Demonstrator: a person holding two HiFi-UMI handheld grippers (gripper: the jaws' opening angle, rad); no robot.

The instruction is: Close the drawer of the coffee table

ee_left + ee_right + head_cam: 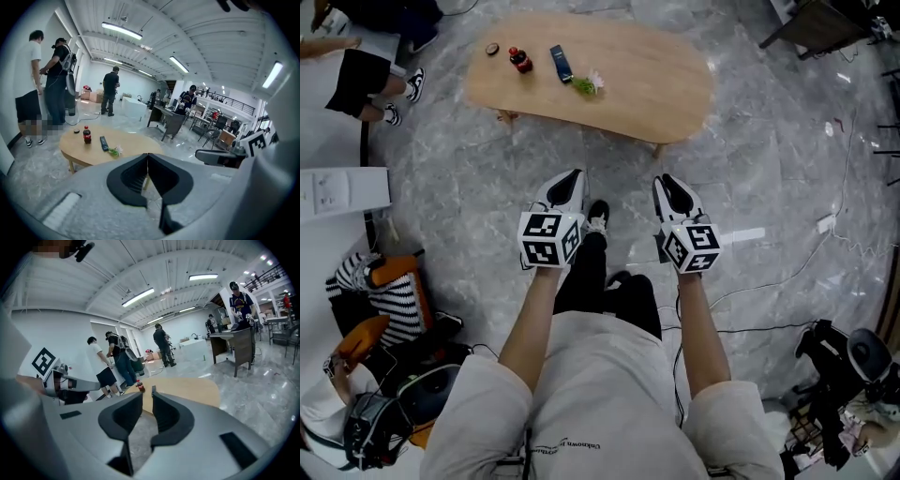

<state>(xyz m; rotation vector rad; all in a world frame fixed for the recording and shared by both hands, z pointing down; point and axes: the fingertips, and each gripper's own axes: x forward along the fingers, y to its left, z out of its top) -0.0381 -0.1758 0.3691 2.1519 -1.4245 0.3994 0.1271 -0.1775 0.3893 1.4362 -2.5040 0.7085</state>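
1. Long ceiling lights (122, 31) flood the room evenly; everything I see is bright.
2. The polished floor (262, 390) carries pale glare streaks.
3. Only a faint, soft shadow lies under the counter (656, 84).
4. Both my gripper views bulge at the edges, with black corners.
5. My head view stays sharp throughout.

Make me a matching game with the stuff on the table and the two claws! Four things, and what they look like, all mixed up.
Things:
1. bottle
2. flat bar
3. left claw
4. right claw

Looks:
A. tips apart, nothing between them
B. red cap and red label
C. tips together
D. dark and long, lying flat

Pairs: 1-B, 2-D, 3-C, 4-A
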